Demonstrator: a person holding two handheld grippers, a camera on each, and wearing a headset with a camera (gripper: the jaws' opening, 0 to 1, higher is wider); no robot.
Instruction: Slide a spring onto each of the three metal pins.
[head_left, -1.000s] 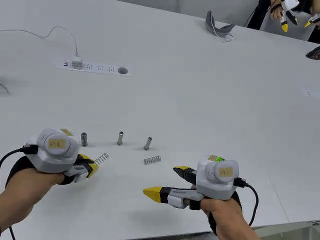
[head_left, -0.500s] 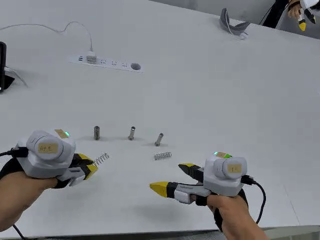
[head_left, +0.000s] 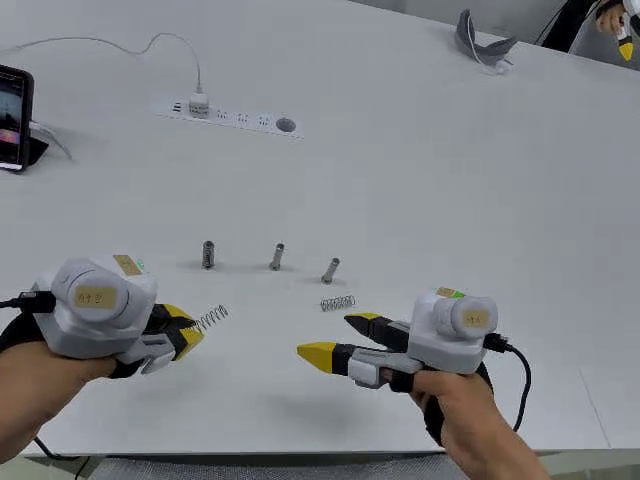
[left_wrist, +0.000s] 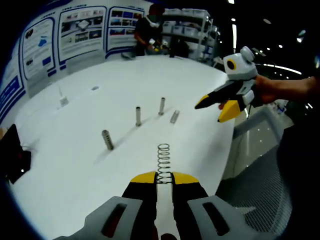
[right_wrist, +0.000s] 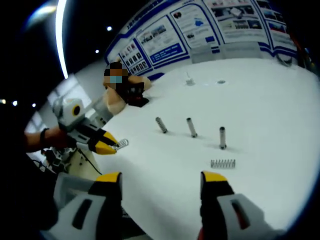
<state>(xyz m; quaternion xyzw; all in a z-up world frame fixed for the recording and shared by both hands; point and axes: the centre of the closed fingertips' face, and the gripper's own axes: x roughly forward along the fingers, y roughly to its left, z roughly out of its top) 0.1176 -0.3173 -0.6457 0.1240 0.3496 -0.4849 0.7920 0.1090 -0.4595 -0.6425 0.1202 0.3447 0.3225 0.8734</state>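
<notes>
Left hand-held gripper (head_left: 188, 336) clamps spring (left_wrist: 163, 159); right hand-held gripper (head_left: 333, 338) gapes empty; leftmost pin (head_left: 208, 254) looks already loaded. Next: align held spring over middle pin (head_left: 277, 256), slide down.

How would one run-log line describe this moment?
left gripper: shut on held spring | right gripper: open | left pin: already sprung | middle pin, right pin: bare | loose spring: beside right pin

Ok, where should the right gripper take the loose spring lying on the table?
Probably near one end of the spring, coming down from above with the open right gripper across its coils: it lies flat, and a free end can then go over a bare pin.
</notes>
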